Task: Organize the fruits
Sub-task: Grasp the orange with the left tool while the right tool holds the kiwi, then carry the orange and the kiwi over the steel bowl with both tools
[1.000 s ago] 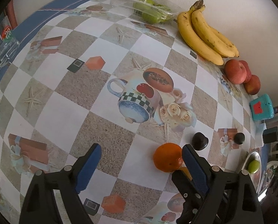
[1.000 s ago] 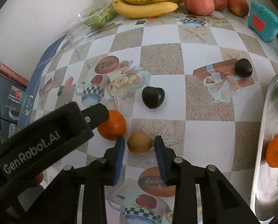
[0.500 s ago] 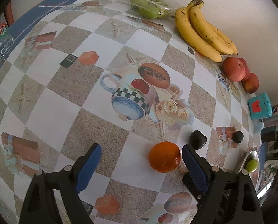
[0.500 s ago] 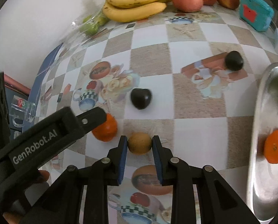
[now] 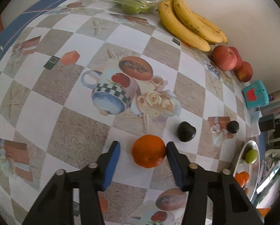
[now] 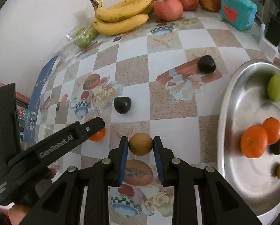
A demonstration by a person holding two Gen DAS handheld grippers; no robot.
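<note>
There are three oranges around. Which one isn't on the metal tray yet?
The orange between the left claw's blue pads, lying on the checked tablecloth. The other two oranges already sit together on the metal tray.

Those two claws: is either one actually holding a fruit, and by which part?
The right claw grips the brown round fruit by its two sides. The left claw has just been closing around the orange; only one pad touches it, so it isn't held.

A glossy printed oilcloth (image 6: pixel 168 116) covered the table, beside a polished metal tray (image 6: pixel 233 101) that mirrored its fruit. The tongs (image 6: pixel 140 150) were matt black plastic with ribbed blue pads (image 6: pixel 123 155); crinkled clear plastic wrap (image 5: pixel 132 1) shone near smooth-skinned bananas (image 5: pixel 190 26).
</note>
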